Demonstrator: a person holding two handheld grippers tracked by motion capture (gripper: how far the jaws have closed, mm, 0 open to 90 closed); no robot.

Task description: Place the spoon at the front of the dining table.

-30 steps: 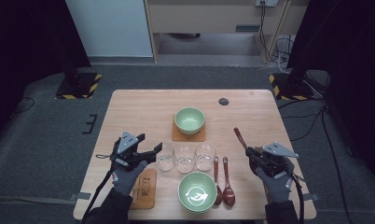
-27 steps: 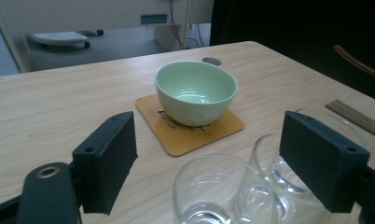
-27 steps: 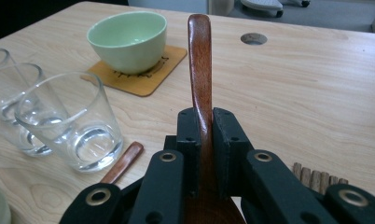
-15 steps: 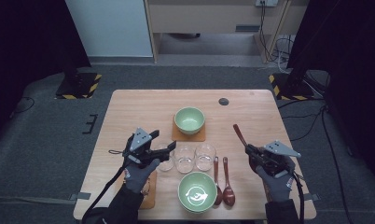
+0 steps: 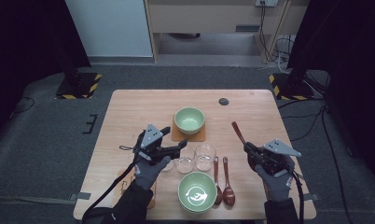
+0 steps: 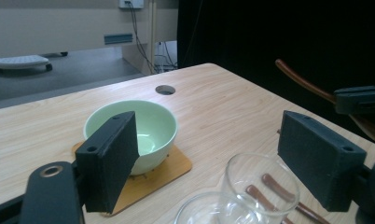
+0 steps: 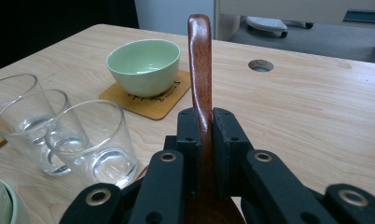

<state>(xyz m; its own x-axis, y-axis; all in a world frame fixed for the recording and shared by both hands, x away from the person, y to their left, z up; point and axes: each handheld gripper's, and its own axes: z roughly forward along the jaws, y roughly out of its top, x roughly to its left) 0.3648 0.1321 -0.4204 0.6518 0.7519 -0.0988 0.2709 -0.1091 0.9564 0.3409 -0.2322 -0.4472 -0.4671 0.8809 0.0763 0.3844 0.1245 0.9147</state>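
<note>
Fingers, left: the left gripper (image 5: 172,150) has its black padded fingers (image 6: 112,158) spread wide, empty, hovering just over the row of clear drinking glasses (image 5: 205,156), with the nearest glass (image 6: 259,191) between the pads.
Fingers, right: the right gripper (image 5: 249,150) is clamped on the handle of a dark brown wooden spoon (image 7: 200,70), which sticks up and away from the jaws, clear of the surface.
Risk, glasses: the glasses stand touching or nearly so; closing on one could, I judge, knock its neighbour over or push it against the green ceramic bowl on the cork coaster (image 5: 190,120).
Risk, grip: smooth glass may slip between flat pads if caught near the rim.
Risk, spoon: the long handle could swing into a glass if the right hand turns.
Surface: a light wooden surface (image 5: 134,112) with a round cable hole (image 5: 223,101); a second green bowl (image 5: 197,191) sits at the near edge, two more brown spoons (image 5: 227,189) beside it, and what looks like a wooden board under the left forearm.
Room: grey carpet, dark curtains at both sides, yellow-black striped stand bases, cables by the far wall.
</note>
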